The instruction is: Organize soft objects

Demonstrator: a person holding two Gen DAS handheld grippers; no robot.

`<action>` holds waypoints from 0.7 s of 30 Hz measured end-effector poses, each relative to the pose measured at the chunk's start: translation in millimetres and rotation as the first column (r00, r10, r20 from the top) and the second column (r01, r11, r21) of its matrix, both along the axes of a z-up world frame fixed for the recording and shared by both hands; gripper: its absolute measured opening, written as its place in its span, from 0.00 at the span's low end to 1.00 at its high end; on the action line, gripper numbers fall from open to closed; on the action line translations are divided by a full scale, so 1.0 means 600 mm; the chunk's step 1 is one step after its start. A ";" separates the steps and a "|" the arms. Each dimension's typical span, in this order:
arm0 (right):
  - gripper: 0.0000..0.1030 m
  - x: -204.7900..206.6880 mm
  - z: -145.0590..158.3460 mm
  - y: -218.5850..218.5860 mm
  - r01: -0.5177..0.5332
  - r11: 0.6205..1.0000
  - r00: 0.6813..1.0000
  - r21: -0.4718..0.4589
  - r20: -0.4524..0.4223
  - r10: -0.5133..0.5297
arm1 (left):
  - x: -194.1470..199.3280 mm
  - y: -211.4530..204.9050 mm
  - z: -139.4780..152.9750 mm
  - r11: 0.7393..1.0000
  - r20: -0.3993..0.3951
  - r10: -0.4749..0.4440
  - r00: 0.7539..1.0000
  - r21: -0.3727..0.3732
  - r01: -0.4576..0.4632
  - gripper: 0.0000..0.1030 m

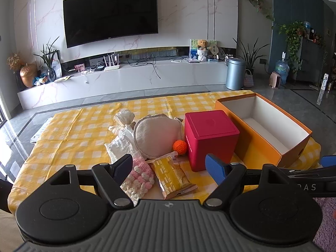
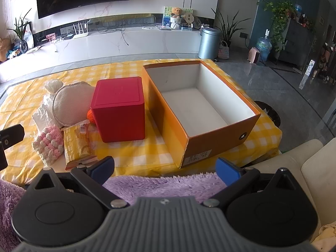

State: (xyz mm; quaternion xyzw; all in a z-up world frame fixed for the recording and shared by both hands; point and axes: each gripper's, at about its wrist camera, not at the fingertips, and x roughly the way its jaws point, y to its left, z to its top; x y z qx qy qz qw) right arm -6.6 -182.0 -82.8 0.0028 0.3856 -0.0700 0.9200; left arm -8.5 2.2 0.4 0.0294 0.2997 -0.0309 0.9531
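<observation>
On the yellow checked cloth (image 1: pixel 84 130) lie a round beige cushion (image 1: pixel 156 137), white crinkled fabric (image 1: pixel 119 145), a pink and white knitted piece (image 1: pixel 139 180), a small orange knitted ball (image 1: pixel 180 146) and a yellow snack packet (image 1: pixel 173 176). An open orange box (image 2: pixel 201 103) with a white inside stands to the right, holding nothing. My left gripper (image 1: pixel 170 168) hangs open above the knitted piece and packet. My right gripper (image 2: pixel 164 169) is open at the table's near edge, in front of the orange box. The same cushion (image 2: pixel 69 104) and knitted piece (image 2: pixel 49 145) show left in the right wrist view.
A red closed cube box (image 1: pixel 209 139) stands between the soft things and the orange box. A purple fluffy blanket (image 2: pixel 163 185) lies under my right gripper, a cream sofa (image 2: pixel 302 168) to its right. Beyond the table are grey floor, a TV unit (image 1: pixel 126 79) and a metal bin (image 1: pixel 235 73).
</observation>
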 end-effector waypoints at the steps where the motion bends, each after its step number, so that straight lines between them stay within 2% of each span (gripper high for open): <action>1: 0.98 0.000 0.000 0.000 0.000 1.000 1.000 0.000 0.000 0.000 | 0.000 0.000 0.000 1.000 0.000 0.000 1.000 0.000 0.000 0.90; 21: 0.98 -0.002 0.000 0.000 0.004 1.000 1.000 -0.003 0.000 -0.004 | -0.001 0.001 -0.001 1.000 -0.001 -0.002 1.000 0.000 0.002 0.89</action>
